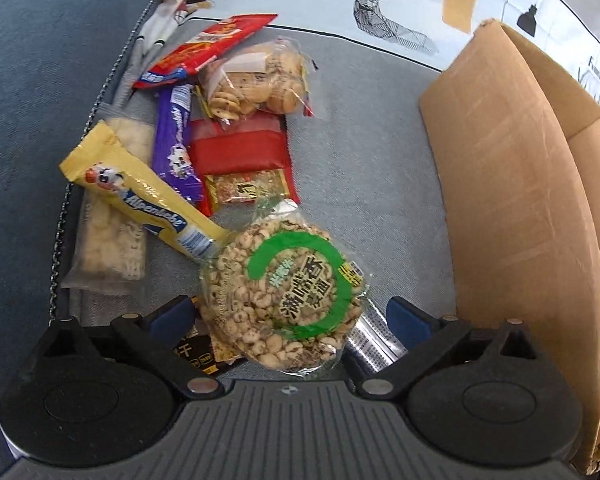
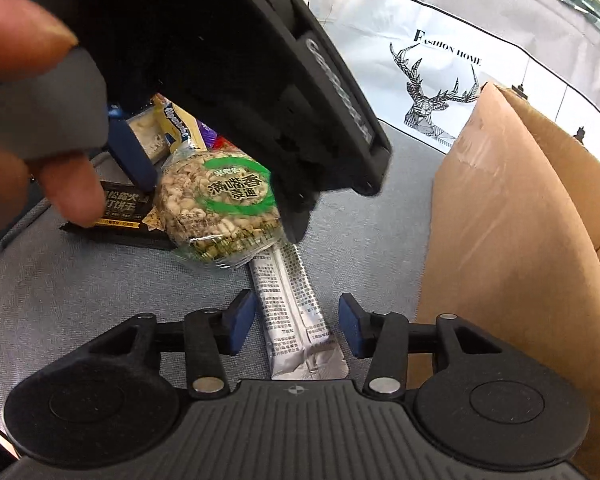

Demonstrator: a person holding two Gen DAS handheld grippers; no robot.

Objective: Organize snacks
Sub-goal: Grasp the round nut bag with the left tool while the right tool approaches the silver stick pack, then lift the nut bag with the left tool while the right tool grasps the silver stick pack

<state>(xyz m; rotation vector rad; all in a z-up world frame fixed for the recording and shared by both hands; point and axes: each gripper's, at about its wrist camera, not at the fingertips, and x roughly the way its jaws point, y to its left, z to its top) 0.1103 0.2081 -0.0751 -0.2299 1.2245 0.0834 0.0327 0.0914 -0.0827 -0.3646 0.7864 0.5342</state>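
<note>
A round puffed-grain cake in a clear wrapper with a green ring (image 1: 284, 292) lies on the grey cushion between the wide-open jaws of my left gripper (image 1: 288, 316). It also shows in the right wrist view (image 2: 220, 204), partly under the left gripper's black body. A silver stick pack (image 2: 296, 320) lies between the open jaws of my right gripper (image 2: 296, 326), not clamped. Its end shows in the left wrist view (image 1: 372, 340). A black snack pack (image 2: 124, 208) lies left of the cake.
A cardboard box (image 1: 520, 200) stands at the right, also in the right wrist view (image 2: 512, 240). Behind the cake lie a yellow Alpenliebe pack (image 1: 140, 196), a purple pack (image 1: 176, 140), red packs (image 1: 236, 148) and a cookie bag (image 1: 256, 80). A deer-print cloth (image 2: 432, 92) lies behind.
</note>
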